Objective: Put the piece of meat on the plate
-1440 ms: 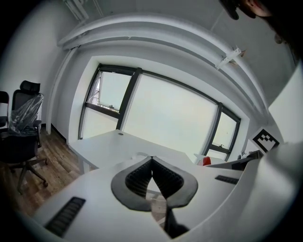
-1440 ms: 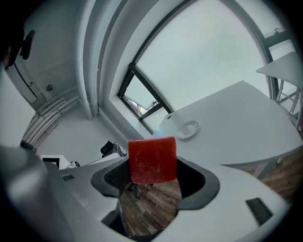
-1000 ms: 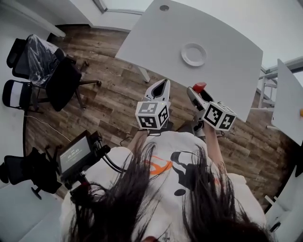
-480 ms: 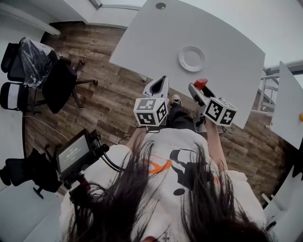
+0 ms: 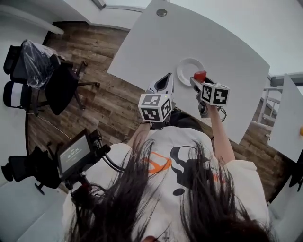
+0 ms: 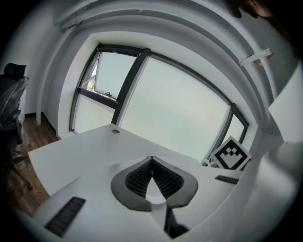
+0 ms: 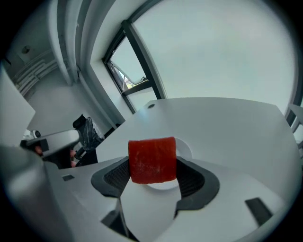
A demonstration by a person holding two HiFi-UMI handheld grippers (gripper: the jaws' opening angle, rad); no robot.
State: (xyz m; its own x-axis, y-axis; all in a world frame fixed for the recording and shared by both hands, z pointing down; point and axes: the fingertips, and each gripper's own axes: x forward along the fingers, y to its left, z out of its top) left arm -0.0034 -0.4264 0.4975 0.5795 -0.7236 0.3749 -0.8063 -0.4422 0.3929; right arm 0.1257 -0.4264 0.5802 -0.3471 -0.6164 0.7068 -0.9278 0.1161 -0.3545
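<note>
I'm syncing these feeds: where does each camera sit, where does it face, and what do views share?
Head view: on the head, steeply down at table, plate, left gripper, right gripper; hair, shirt, forearms show.
Left gripper view: on that gripper, along its shut, empty jaws, across the table to windows.
Right gripper view: on that gripper, along jaws shut on the piece of meat, plate behind.
Shared: the table's round hole, in all three.

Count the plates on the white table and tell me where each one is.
1. The plate lies on the white table, just beyond the right gripper, which grips the red meat piece. No other shows.
</note>
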